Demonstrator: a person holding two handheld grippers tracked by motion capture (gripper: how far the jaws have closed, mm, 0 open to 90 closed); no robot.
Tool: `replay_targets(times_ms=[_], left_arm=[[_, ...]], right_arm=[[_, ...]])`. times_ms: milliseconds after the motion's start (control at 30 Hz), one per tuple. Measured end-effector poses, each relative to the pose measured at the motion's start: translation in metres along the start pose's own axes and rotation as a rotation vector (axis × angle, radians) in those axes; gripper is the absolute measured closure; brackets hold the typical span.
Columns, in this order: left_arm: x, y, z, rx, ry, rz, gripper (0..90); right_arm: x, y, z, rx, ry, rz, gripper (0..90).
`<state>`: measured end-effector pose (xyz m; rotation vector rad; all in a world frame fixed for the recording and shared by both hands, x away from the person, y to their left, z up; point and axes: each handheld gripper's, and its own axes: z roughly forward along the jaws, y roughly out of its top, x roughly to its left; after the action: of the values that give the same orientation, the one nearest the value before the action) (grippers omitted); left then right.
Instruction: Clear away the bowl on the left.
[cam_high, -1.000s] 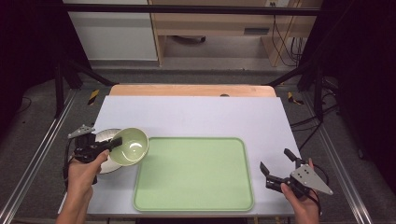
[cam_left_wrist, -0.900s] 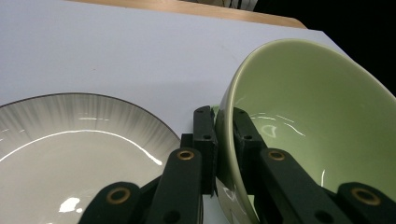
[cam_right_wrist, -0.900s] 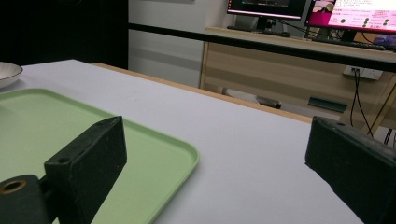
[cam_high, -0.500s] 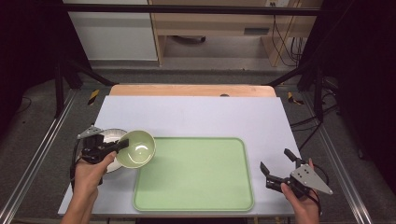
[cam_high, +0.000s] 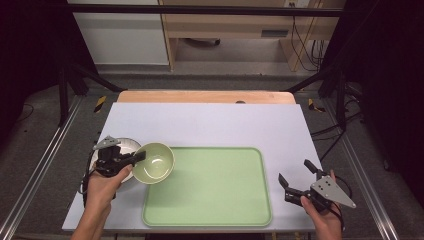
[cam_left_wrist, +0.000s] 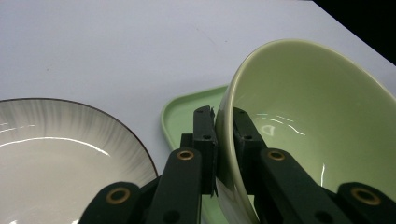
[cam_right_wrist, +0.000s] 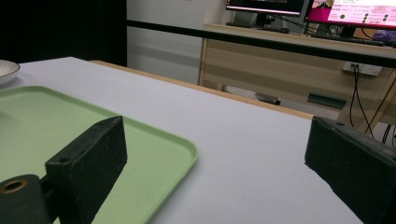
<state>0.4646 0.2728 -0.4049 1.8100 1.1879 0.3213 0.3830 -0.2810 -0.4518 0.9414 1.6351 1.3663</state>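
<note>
My left gripper (cam_high: 139, 156) is shut on the rim of a pale green bowl (cam_high: 154, 162), holding it above the table at the left edge of the green tray (cam_high: 215, 195). In the left gripper view the jaws pinch the bowl's wall (cam_left_wrist: 299, 116), one inside and one outside, and the bowl hangs tilted. A white ribbed plate (cam_high: 127, 146) with a dark rim lies on the table under my left hand, also seen as the plate (cam_left_wrist: 56, 144). My right gripper (cam_high: 296, 176) rests wide open at the tray's right side, with nothing between its jaws.
The white table top (cam_high: 215, 125) has a wooden strip (cam_high: 205, 96) along its far edge. The tray's corner (cam_right_wrist: 154, 144) lies just left of my right gripper. Black frame legs and cables stand on the floor around the table. A wooden desk (cam_right_wrist: 299, 60) with monitors stands beyond.
My left gripper has carried the green bowl to the right, off the white plate and toward the tray's left edge. The right gripper has stayed in place.
</note>
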Motion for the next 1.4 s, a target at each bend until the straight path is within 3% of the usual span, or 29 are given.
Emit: replay_targets(times_ms=[667, 1400], left_arm=[[-0.030, -0.004, 0.021, 0.045, -0.055, 0.060, 82.9], [-0.046, -0.008, 0.036, 0.070, -0.106, 0.068, 82.8]], right_arm=[[0.000, 0.000, 0.000, -0.001, -0.001, 0.004, 5.8], [0.000, 0.000, 0.000, 0.003, -0.003, 0.008, 5.9]])
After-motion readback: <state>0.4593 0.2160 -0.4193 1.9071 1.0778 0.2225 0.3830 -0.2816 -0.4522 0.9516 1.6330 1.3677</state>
